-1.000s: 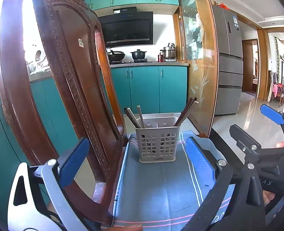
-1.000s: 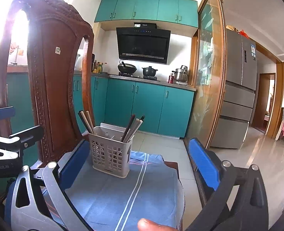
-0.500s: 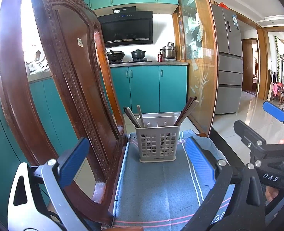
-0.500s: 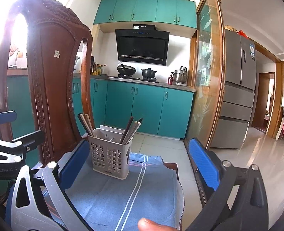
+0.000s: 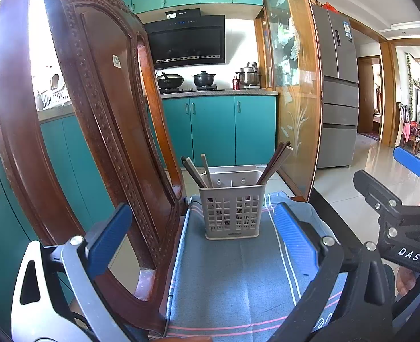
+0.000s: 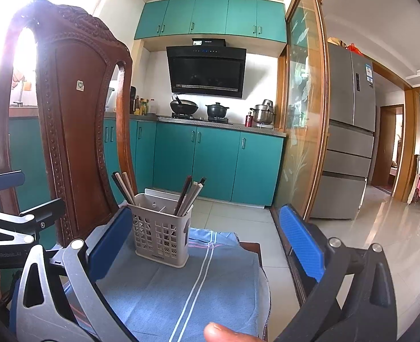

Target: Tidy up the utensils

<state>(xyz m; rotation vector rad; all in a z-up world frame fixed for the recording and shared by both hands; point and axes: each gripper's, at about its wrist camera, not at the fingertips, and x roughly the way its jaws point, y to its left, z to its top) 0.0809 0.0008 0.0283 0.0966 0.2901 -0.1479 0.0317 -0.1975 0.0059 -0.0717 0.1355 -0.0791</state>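
Since a second ago, almost nothing is changing: the right gripper (image 5: pixel 409 168) is sitting slightly higher at the right edge of the left wrist view, while the utensil basket (image 5: pixel 232 208) is keeping its spot on the blue cloth (image 5: pixel 224 279).

Taking the basket as the landmark and going from left to right: far to its left the carved wooden chair back (image 5: pixel 101 119) is rising, its frame standing just beside the cloth's left edge. The left gripper (image 5: pixel 201 239) is hovering in front of the basket, its blue pads (image 5: pixel 108 239) spread wide apart and gripping nothing, one pad lying to the left of the basket and the other to its right, both nearer the camera. Inside the basket, a few chopsticks (image 5: pixel 194 171) are leaning toward its left corner, and a darker bunch of chopsticks (image 5: pixel 275 162) is leaning out over its right corner. The basket itself is standing upright near the far end of the cloth.

In the right wrist view the basket (image 6: pixel 160 235) is sitting left of centre, with the right gripper (image 6: pixel 207 245) also held wide apart and empty, its left pad (image 6: pixel 110 245) appearing just beside the basket's left wall. Behind the basket, teal kitchen cabinets (image 6: pixel 210 162) are lining the wall, and to their right a grey refrigerator (image 6: pixel 349 131) is standing.
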